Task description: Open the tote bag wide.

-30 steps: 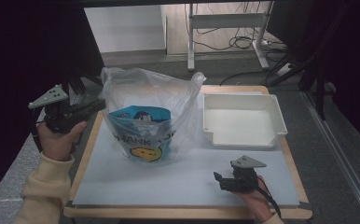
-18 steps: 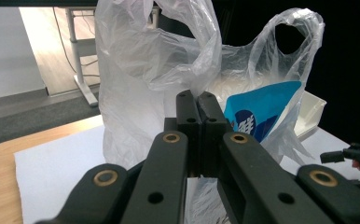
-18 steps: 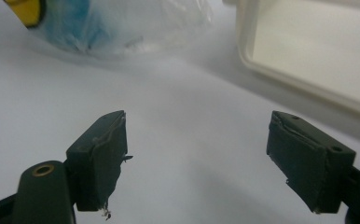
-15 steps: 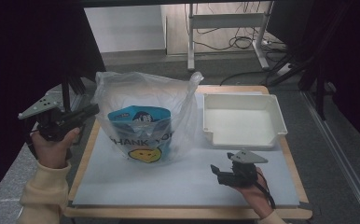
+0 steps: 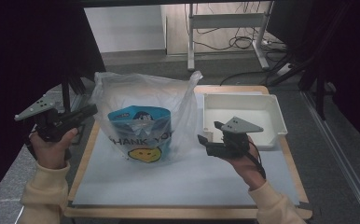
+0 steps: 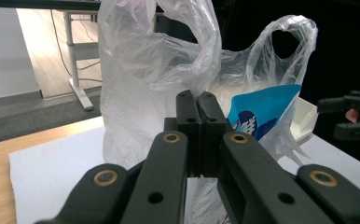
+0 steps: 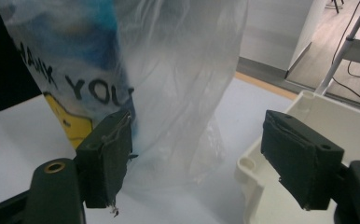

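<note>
1. Clearly, the right gripper's fingers (image 7: 104,161) are spread wide and nothing is held between them; in the right gripper view the thin side of the clear plastic bag (image 7: 178,93) is framed in the gap, with one finger just beside the bag's printed face.
2. The left gripper's fingers (image 6: 197,116) are pressed together with nothing seen between them, and they are pointed at the bag from off the worktop's left edge.
3. In the high view the right gripper (image 5: 205,140) is held low over the worktop (image 5: 187,182), between the bag and the white tray (image 5: 273,119), probably so that the bag's right side or handle can be taken.
4. The left gripper (image 5: 92,109) is kept clear of the bag, apparently in waiting.
5. The plastic bag (image 5: 145,93) is stood upright at the worktop's middle, its two handles raised and its mouth loosely open; a blue snack packet (image 5: 138,121) is seen inside through the film.
6. The tray is placed at the right rear of the worktop, seemingly empty, perhaps to receive the packet.
</note>
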Demonstrator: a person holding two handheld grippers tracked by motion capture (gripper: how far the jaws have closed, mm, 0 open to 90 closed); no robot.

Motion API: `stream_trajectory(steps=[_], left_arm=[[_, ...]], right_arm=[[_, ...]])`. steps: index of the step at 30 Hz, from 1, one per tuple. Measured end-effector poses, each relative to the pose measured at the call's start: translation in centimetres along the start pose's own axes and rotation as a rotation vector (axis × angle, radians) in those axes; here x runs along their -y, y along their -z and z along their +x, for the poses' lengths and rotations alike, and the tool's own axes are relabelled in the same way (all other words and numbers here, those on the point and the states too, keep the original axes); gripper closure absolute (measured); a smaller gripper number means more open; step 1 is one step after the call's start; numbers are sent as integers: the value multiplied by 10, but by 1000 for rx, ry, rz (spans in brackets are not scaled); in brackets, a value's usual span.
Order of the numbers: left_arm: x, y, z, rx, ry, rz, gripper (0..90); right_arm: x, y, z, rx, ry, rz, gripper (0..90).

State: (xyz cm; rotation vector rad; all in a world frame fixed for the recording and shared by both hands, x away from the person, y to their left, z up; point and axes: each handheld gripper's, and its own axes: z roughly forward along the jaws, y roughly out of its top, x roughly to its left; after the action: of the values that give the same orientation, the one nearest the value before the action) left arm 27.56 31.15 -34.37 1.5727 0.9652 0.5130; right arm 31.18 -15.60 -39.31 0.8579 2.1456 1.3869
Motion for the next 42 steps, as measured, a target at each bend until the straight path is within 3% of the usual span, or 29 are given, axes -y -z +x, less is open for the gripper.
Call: stream_trajectory(steps=[14, 31, 42], left_arm=[[1, 1, -1, 12, 6, -13, 896], [3, 0, 1, 25, 13, -28, 896], [4, 3, 5, 25, 21, -38, 896]], right_arm=[[-21, -13, -6, -23, -31, -6, 298], [-48, -24, -12, 10, -10, -19, 306], [-58, -39, -18, 1, -10, -17, 396]])
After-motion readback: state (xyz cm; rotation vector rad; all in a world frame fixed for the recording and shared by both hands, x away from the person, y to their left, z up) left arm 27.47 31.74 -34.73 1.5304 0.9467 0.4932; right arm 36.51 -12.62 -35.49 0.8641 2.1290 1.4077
